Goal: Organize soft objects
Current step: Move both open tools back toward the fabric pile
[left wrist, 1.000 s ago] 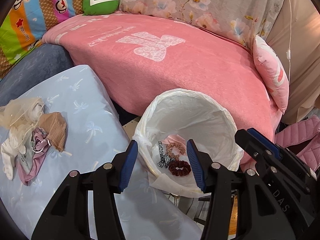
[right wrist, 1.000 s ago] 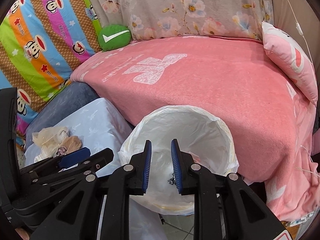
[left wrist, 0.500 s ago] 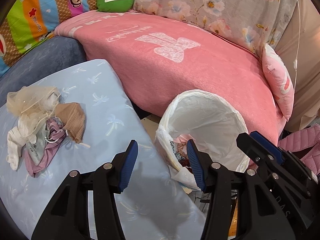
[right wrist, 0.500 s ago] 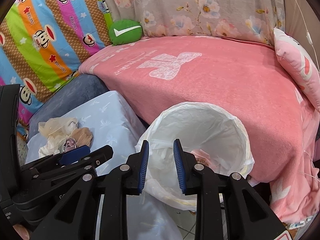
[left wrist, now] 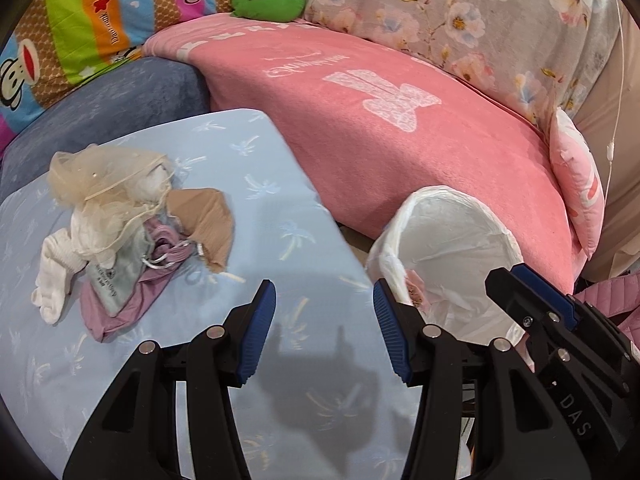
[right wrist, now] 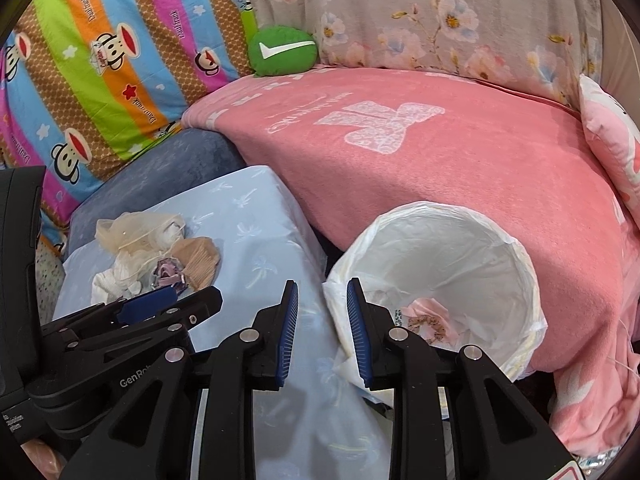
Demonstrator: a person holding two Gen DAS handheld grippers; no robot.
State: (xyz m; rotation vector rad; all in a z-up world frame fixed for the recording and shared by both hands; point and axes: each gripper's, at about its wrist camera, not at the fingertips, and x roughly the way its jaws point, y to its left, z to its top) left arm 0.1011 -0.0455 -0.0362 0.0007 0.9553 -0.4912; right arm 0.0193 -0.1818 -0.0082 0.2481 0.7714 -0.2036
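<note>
Clothes pile (left wrist: 120, 236) of pale gauze, tan stocking, white socks and mauve fabric lies far left on the light-blue surface (left wrist: 288, 248) in the left wrist view; left gripper (left wrist: 324, 324) jaws apart, empty, above the surface. Right wrist view: right gripper (right wrist: 322, 330) jaws narrowly apart, empty, beside the white-lined bin (right wrist: 516, 264), which holds a pink item (right wrist: 428, 312).
</note>
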